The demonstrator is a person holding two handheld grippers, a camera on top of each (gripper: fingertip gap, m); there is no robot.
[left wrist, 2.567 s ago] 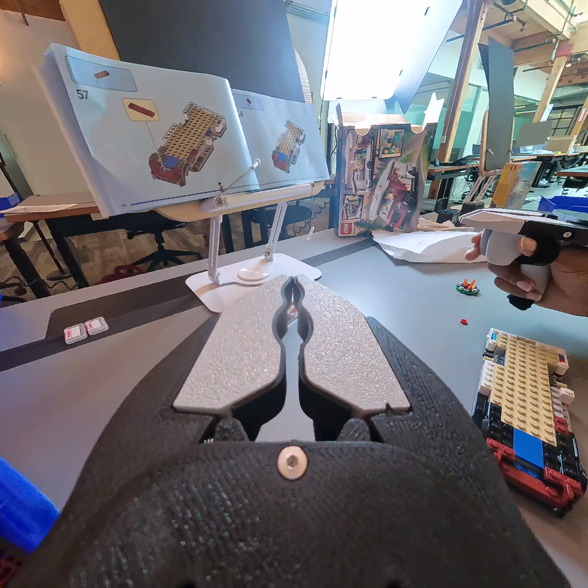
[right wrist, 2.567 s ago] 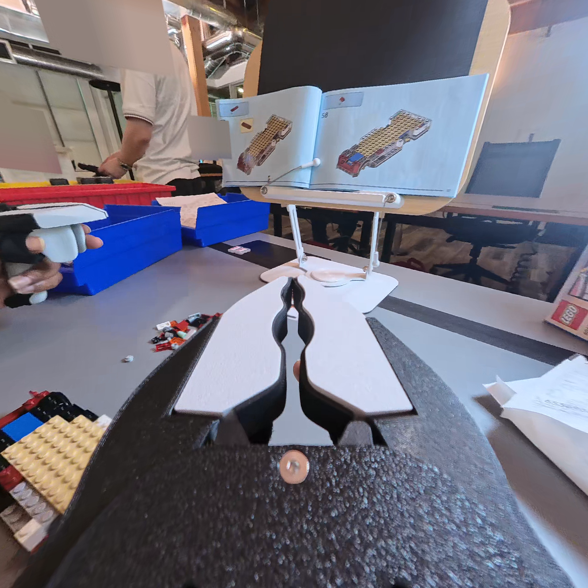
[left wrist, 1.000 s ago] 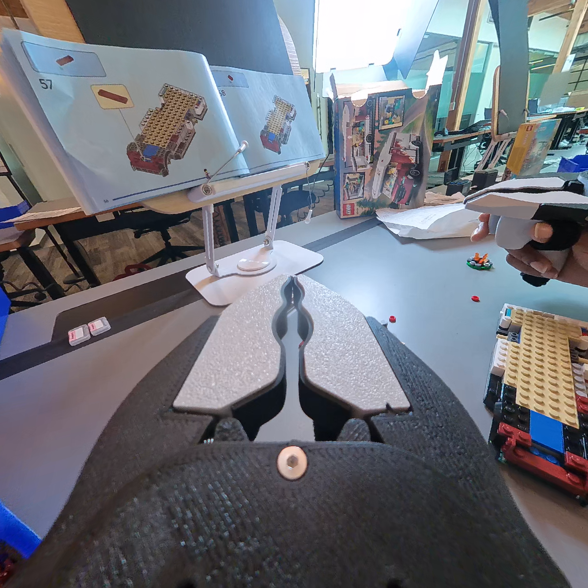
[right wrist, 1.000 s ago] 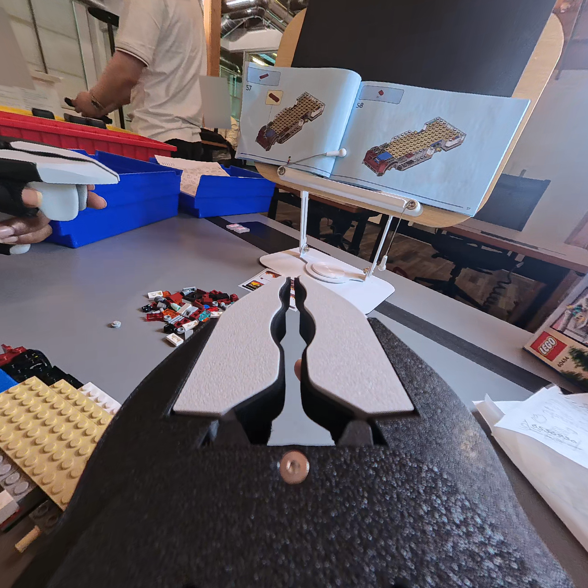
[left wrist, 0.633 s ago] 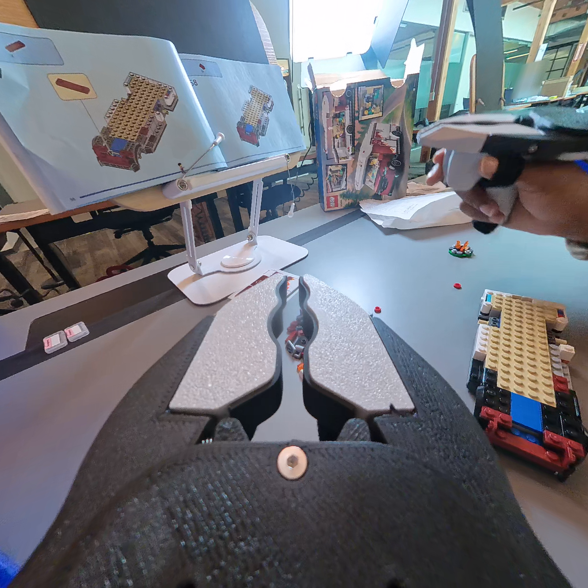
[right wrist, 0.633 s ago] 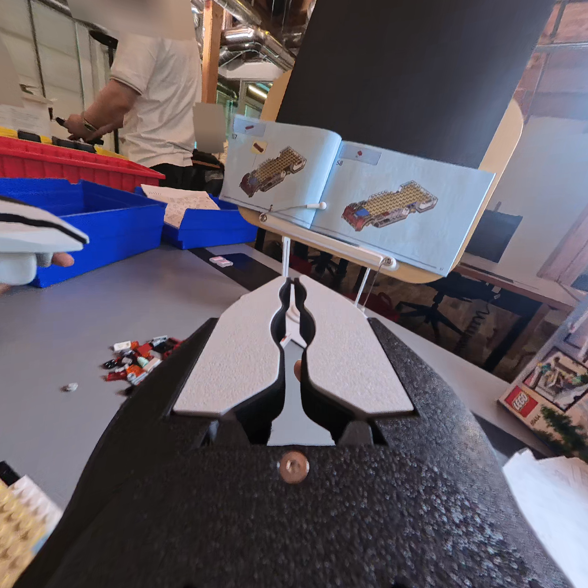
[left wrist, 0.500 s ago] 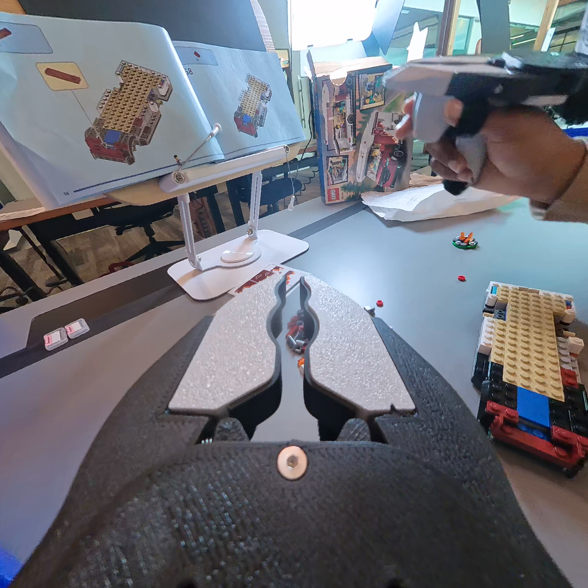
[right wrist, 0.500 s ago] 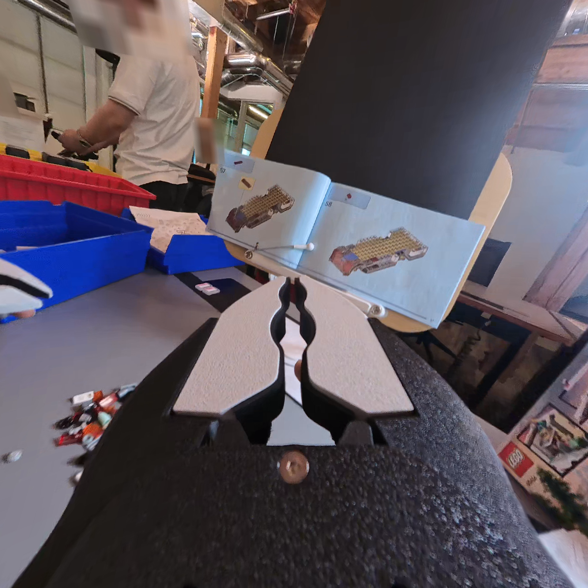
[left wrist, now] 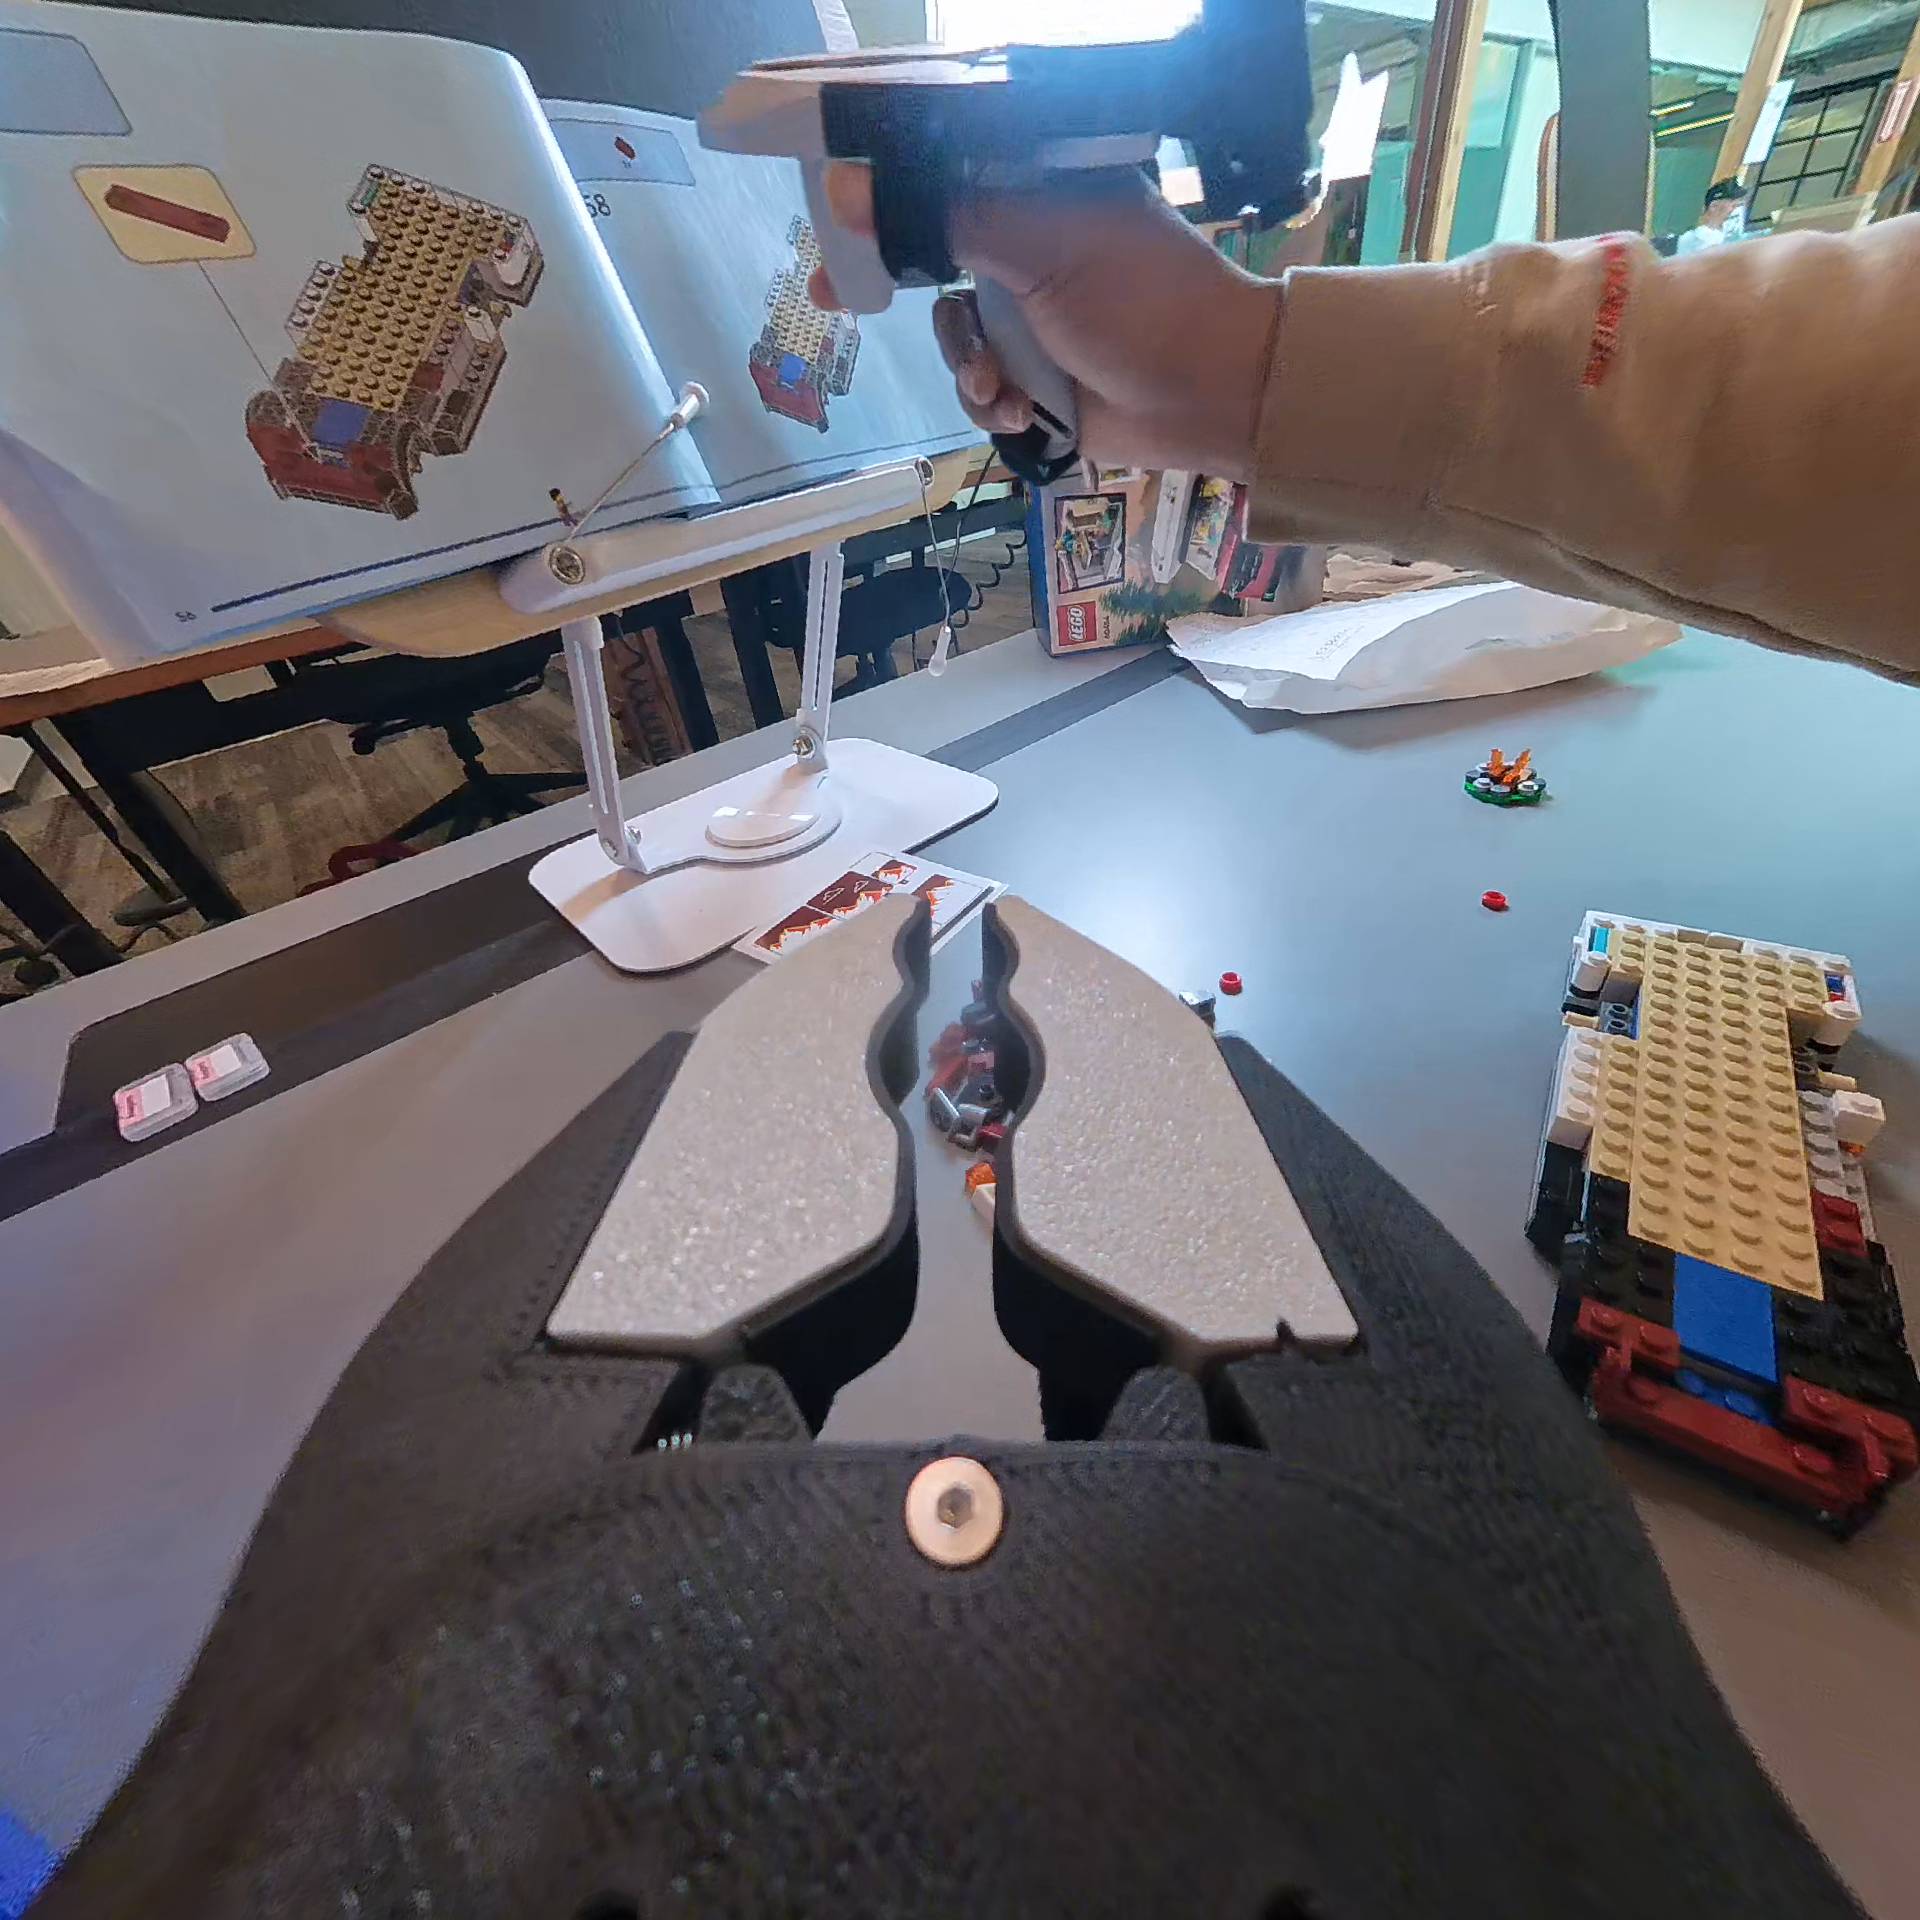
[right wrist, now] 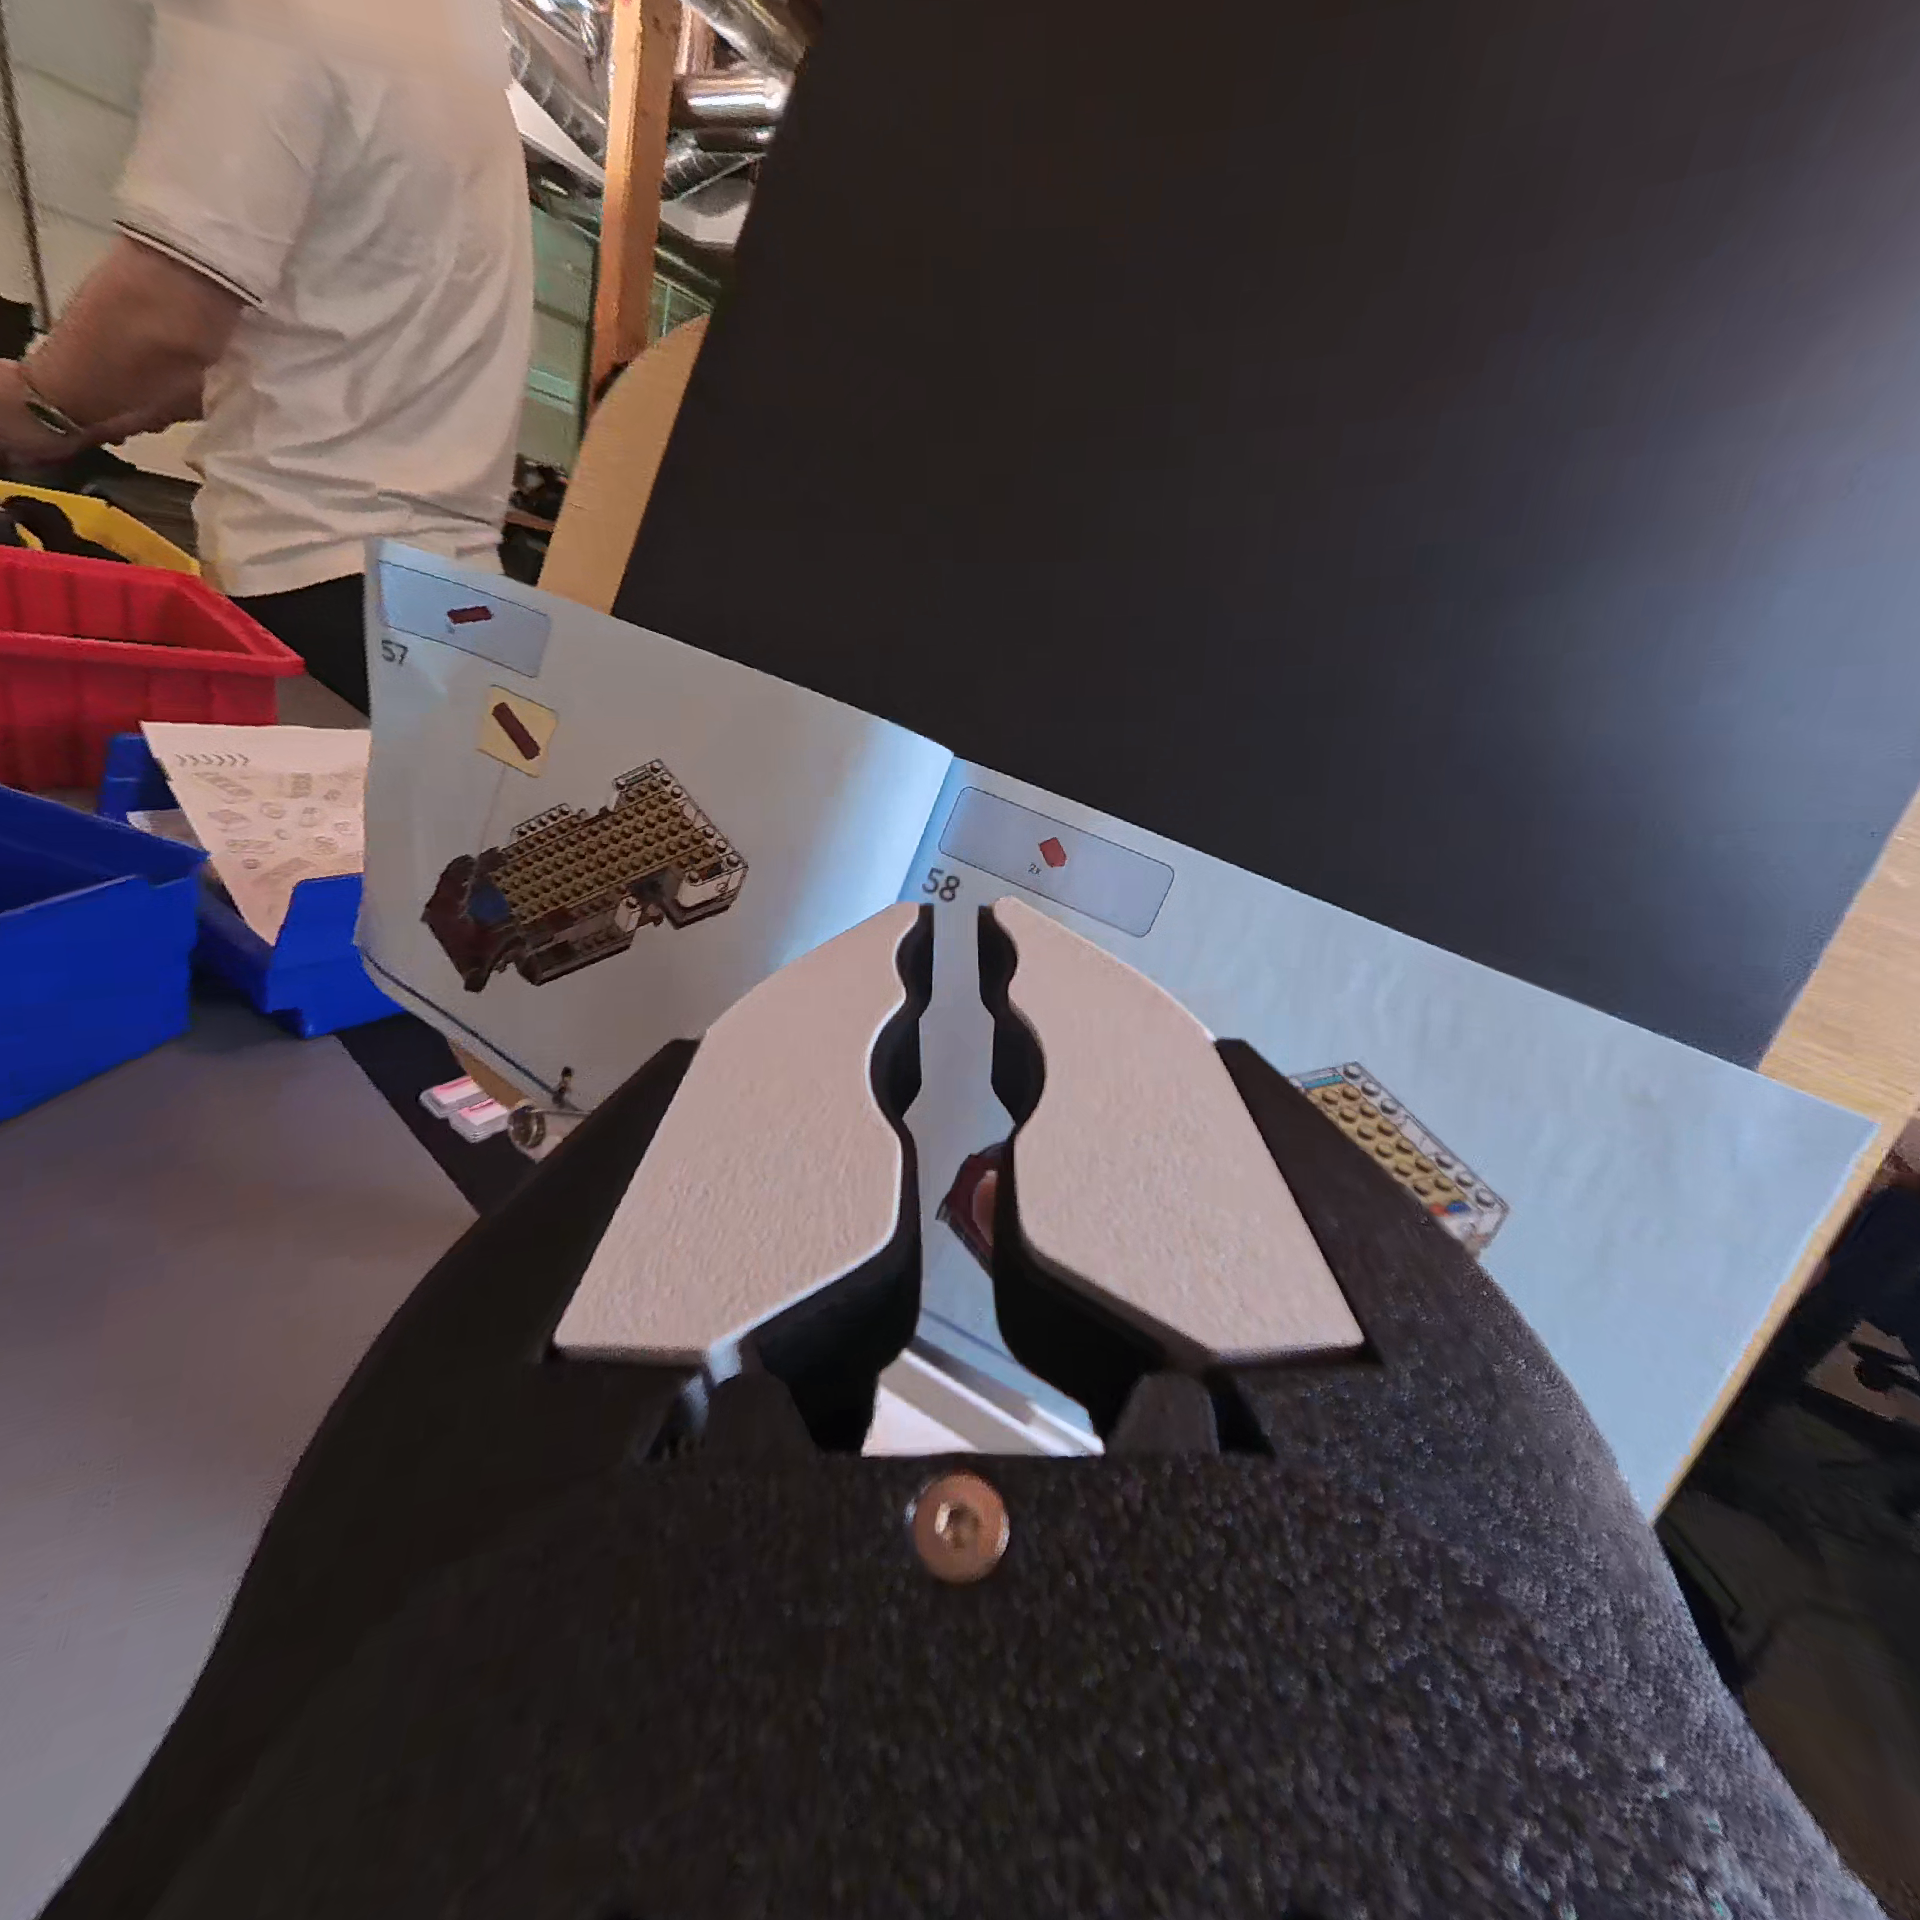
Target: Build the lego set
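Left wrist view: my left gripper [left wrist: 956,920] hangs low over the grey table [left wrist: 1299,831], jaws a little apart with nothing between them but air.
Tiles: two small white and pink tiles [left wrist: 187,1086] lie on the table's dark strip, far to my left.
Stand: white book stand [left wrist: 748,842] just ahead of my left fingertips, carrying the open booklet [left wrist: 343,343].
Sticker sheet: a thin sheet with flame prints [left wrist: 862,904] lies flat at the stand's foot; I judge it limp and hard to lift except by an edge.
Loose bricks: a little heap of red and grey bricks [left wrist: 971,1070] shows through the gap under my left jaws, not touched by them. Light, hard, smooth plastic by the look, apt to skid or pop out; I would pinch one across its flat sides.
Model: half-built tan, black and red vehicle [left wrist: 1714,1195] on the table to the right, well apart from both grippers. Stiff, but I judge its parts could snap off, so the long sides low down seem the place to hold it.
Right wrist view: my right gripper [right wrist: 956,914] is raised in front of the booklet [right wrist: 1351,1039], jaws slightly parted and bare, close to the right-hand page; whether they touch the paper I cannot tell.
Booklet: thin paper, easily creased or torn; best taken at a page's free edge.
Bins: blue bin [right wrist: 94,935] and red bin [right wrist: 104,665] far left, a person in a white shirt [right wrist: 343,270] behind.
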